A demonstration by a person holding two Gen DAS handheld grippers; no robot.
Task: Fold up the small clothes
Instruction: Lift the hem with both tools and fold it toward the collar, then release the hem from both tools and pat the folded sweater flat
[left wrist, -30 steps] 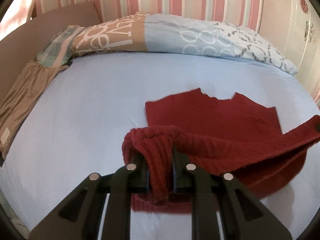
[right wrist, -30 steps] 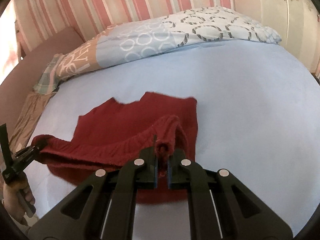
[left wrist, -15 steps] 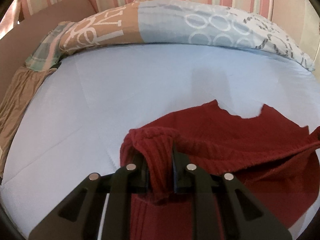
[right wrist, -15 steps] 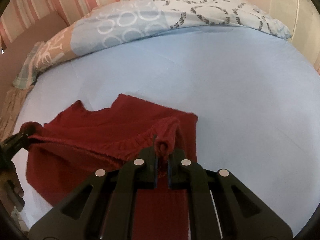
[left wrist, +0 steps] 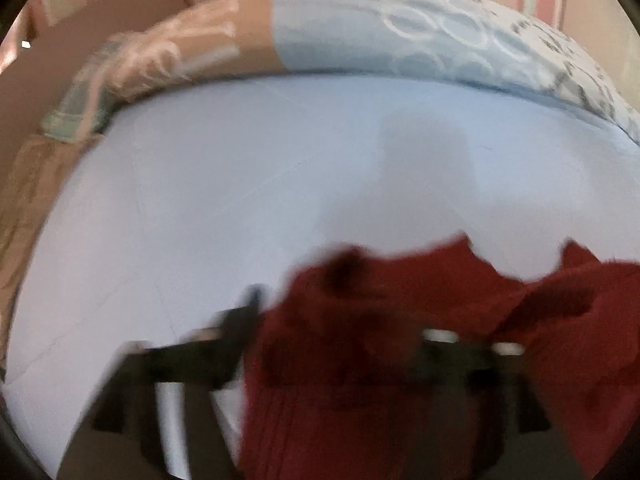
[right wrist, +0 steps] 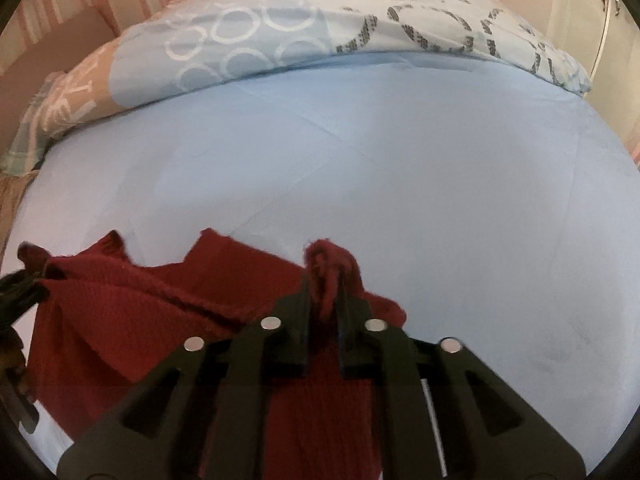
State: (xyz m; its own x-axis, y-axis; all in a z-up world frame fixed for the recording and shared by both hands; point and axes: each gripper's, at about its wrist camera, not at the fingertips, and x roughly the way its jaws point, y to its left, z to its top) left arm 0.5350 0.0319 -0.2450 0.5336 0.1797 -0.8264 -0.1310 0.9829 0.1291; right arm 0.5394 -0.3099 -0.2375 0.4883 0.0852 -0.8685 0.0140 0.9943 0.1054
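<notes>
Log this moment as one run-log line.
right gripper: shut on red knit top | left gripper: holds other corner, view blurred | surface: blue bedsheet

A dark red ribbed knit garment (right wrist: pixel 132 320), matt and fuzzy at its edges, is seen on a smooth, matt pale blue bed sheet (right wrist: pixel 400 184). The right claw (right wrist: pixel 324 308) is made of matt black plastic, with shiny round metal studs (right wrist: pixel 271 323). A printed cloth duvet (right wrist: pixel 320 28) is seen along the bed's far edge.
</notes>
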